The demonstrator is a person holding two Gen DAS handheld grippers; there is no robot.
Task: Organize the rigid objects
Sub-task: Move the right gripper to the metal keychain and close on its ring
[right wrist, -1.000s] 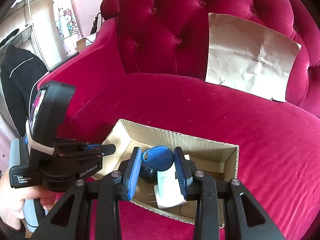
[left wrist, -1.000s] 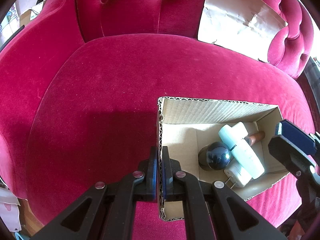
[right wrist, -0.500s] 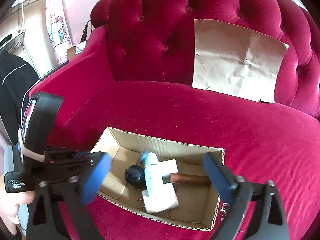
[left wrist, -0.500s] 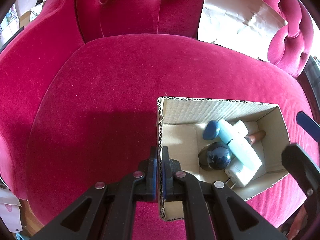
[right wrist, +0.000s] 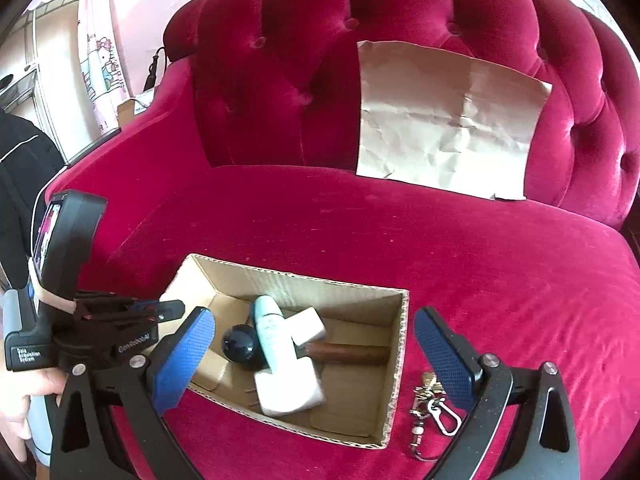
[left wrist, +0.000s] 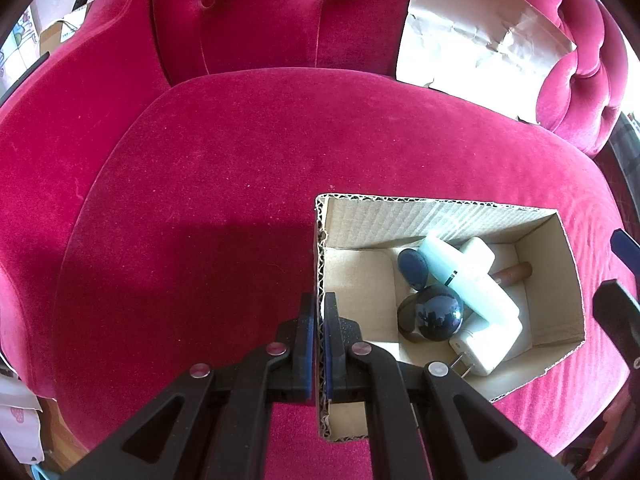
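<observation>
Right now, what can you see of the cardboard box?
The cardboard box is an open-topped corrugated carton resting on the red sofa seat. The left gripper is clamped on its near wall. Inside lie a white plug, pale bottle, dark ball, blue disc and brown stick.

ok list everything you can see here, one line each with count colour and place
sofa: 1, crimson velvet, fills both views
cardboard box: 1, brown, open, on the seat
paper sheet: 1, tan, creased, against the backrest
tube: 1, pale blue-green, in the box across the adapter
plug adapter: 1, white, in the box
ball: 1, dark glossy, in the box
oval tag: 1, dark blue, in the box beside the ball
brown stick: 1, in the box
keyring: 1, metal, on the seat beside the box
left gripper: 1, black with blue pads, clamped on the box wall
right gripper: 1, same colours, jaws just opened, nothing between them
hand: 1, holding the left gripper
</observation>
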